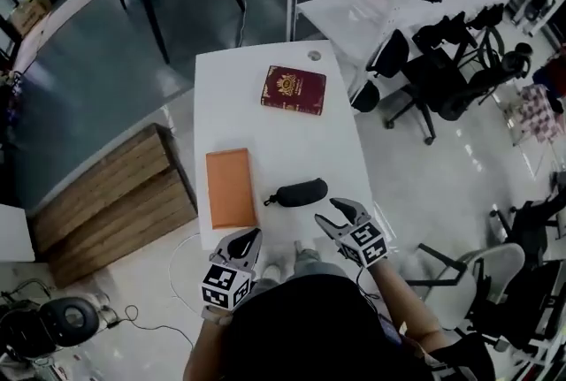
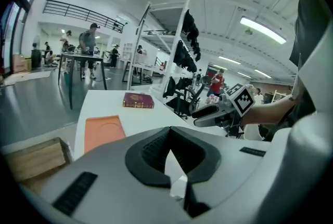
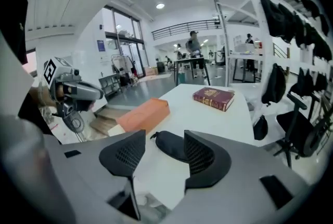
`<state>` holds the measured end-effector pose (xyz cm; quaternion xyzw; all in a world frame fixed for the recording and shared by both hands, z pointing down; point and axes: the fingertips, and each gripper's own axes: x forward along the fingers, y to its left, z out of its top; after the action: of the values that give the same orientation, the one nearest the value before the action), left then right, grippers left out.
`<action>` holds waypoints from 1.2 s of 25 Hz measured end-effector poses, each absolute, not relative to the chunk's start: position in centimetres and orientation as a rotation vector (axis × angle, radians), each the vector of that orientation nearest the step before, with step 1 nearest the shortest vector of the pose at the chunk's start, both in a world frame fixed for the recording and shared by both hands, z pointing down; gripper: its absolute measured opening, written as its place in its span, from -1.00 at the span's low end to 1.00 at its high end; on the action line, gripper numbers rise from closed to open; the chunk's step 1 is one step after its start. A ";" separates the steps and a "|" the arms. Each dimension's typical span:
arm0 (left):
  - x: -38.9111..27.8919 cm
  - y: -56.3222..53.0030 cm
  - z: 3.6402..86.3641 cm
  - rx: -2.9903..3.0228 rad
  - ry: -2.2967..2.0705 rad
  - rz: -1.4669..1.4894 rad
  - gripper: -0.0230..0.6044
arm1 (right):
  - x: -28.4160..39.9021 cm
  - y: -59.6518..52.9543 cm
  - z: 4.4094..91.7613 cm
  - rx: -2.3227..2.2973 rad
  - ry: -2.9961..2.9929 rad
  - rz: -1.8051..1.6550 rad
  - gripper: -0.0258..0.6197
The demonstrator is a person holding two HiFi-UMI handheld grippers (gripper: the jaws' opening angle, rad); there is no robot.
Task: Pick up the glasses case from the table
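Case (image 1: 299, 192) lies on the table (image 1: 283, 140) just ahead and left of the right gripper (image 1: 330, 216), whose jaws stand half open and empty

1. Here's the tabletop (image 1: 265, 105), and the glasses case (image 1: 299, 192) lies on it, toward the near edge.
2. Just left of the case, side by side with it, lies the flat box (image 1: 230, 187).
3. Further back, the book (image 1: 294, 90) sits on the far half, well apart from both.
4. The right tongs (image 1: 327, 213) hang just beside the case, at its near right. The left tongs (image 1: 254, 236) are at the near edge, in front of the box.
5. Off to the left, wooden crates (image 1: 115, 198) sit on the floor beside the tabletop.
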<state>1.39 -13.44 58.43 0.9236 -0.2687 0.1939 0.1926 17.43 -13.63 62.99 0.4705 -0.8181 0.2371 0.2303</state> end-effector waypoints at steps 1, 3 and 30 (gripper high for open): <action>1.0 -13.5 58.5 2.570 -0.794 0.547 -0.87 | 17.0 -14.4 63.8 1.227 -2.250 0.633 -0.13; 0.3 -13.7 58.7 2.528 -0.860 0.551 -0.87 | 16.3 -15.6 65.6 1.100 -2.238 0.600 0.05; -11.1 -10.0 58.5 2.030 -1.521 0.421 -0.87 | 13.9 -21.5 80.8 0.280 -1.824 0.098 0.25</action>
<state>-11.06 -9.99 58.53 0.7575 -0.5677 0.1571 0.2814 13.90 -21.46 80.83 0.1208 -0.7876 0.0424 0.6027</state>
